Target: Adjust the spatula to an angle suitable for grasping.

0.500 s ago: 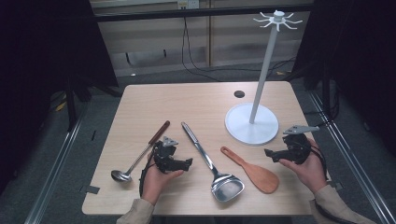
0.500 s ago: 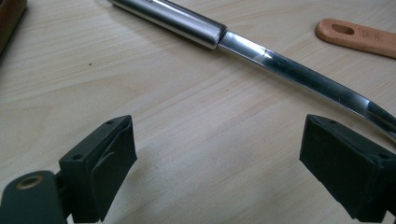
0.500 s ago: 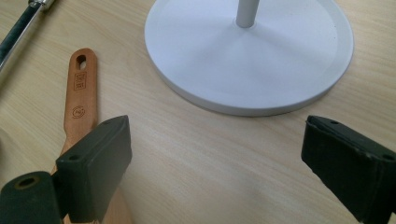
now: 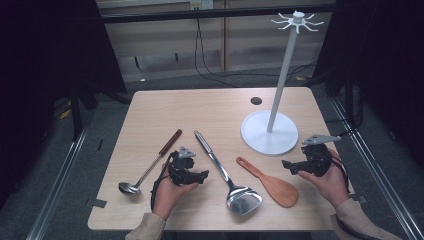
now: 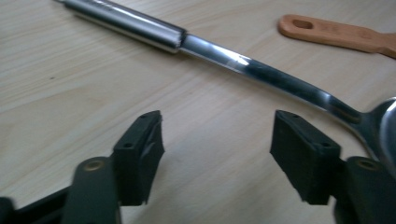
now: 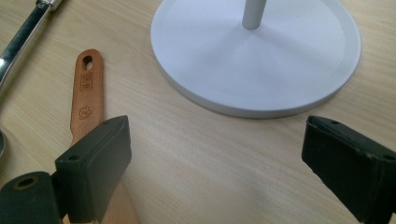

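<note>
Now steel spatula (image 4: 227,170) lying diagonal, blade toward person, left claw (image 4: 202,176) agape beside it, empty, right claw (image 4: 286,165) wide, empty

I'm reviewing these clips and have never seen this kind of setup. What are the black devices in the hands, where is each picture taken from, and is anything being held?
A person holds a hand-operated two-jaw gripper in each hand: the left gripper and the right gripper. The high view looks down on the table; the two gripper views come from cameras riding on the grippers, looking along their black jaws. On the table lie a ladle, a steel turner, a wooden paddle and a white hook stand. Both grippers are open and hold nothing. The left points at the turner, the right sits beside the paddle.
</note>
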Demonstrator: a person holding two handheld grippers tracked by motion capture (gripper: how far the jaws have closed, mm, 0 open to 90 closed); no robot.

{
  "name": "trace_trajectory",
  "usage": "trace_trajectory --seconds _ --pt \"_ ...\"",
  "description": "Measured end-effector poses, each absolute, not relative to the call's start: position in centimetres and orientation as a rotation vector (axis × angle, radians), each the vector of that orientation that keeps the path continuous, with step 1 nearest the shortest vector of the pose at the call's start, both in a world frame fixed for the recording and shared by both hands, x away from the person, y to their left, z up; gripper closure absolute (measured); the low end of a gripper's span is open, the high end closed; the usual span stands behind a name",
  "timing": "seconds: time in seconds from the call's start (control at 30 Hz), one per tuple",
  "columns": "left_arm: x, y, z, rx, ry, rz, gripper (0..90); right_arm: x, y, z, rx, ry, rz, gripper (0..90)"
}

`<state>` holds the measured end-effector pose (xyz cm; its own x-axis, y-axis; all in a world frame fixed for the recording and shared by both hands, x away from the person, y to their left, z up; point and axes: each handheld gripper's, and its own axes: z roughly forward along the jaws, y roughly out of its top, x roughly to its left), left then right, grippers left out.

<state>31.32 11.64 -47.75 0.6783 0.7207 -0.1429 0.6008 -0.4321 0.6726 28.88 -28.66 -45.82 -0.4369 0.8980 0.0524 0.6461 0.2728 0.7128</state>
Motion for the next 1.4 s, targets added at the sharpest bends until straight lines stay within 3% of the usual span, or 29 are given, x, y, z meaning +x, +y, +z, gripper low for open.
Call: trace_trajectory --seconds 0.07,0.1,0.17,0.23,0.57,1.4 --pt "31.1 11.3 -47.5 2.221 0.947 0.179 55.3 28.9 -28.7 -45.8 1.392 2.187 0.969 7.4" --pt "30.7 10.7 -47.3 2.254 0.903 0.149 72.7 28.9 -28.6 -45.7 1.383 2.186 0.972 7.3" --pt "30.6 10.4 -47.2 2.265 0.876 0.142 77.3 28.8 -28.6 -45.7 1.381 2.189 0.967 7.2" --pt "30.3 9.3 -47.3 2.276 0.83 0.105 88.9 28.7 -28.4 -45.7 1.376 2.19 0.964 6.8" --pt "30.0 6.4 -48.7 2.405 0.705 0.049 90.0 28.4 -28.2 -45.6 1.352 2.193 0.955 6.0" --pt "28.9 1.5 -49.3 2.36 0.567 -0.066 90.0 27.7 -28.1 -45.8 1.353 2.198 0.934 5.6"
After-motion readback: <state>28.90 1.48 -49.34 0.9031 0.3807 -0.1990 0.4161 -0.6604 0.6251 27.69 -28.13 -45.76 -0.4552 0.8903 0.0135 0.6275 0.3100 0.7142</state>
